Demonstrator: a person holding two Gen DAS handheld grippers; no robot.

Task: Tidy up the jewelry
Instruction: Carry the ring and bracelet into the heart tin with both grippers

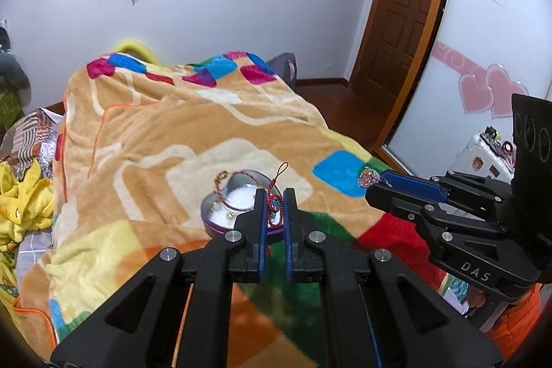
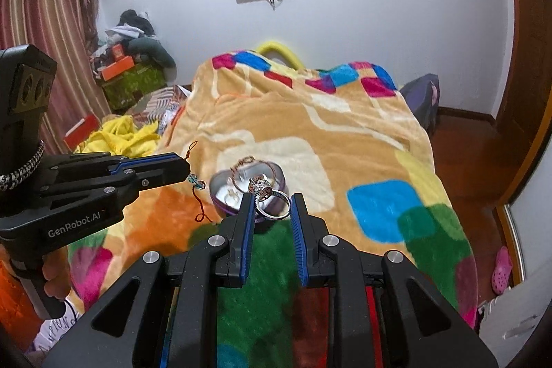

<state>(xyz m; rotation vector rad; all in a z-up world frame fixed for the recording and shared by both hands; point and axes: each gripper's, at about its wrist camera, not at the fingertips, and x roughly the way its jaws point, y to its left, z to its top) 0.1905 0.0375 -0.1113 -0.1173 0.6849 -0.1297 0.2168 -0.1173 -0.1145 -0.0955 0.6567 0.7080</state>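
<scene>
A heart-shaped purple tin (image 1: 224,212) with a white lining sits open on the blanket, also in the right wrist view (image 2: 224,192). A thin bracelet (image 1: 222,176) hangs over its far rim. My left gripper (image 1: 275,207) is shut on a red cord charm with blue beads (image 1: 274,206), held above the tin's near right edge; the charm shows in the right wrist view (image 2: 196,183). My right gripper (image 2: 272,204) is shut on a silver ring with a large stone (image 2: 270,200), held just above the tin. The ring's stone shows in the left wrist view (image 1: 367,177).
A plush orange patchwork blanket (image 2: 345,133) covers the bed. Yellow clothes (image 2: 117,133) and boxes (image 2: 131,75) lie at the left. A wooden door (image 1: 403,6), a wardrobe with pink hearts (image 1: 483,92) and wooden floor stand to the right.
</scene>
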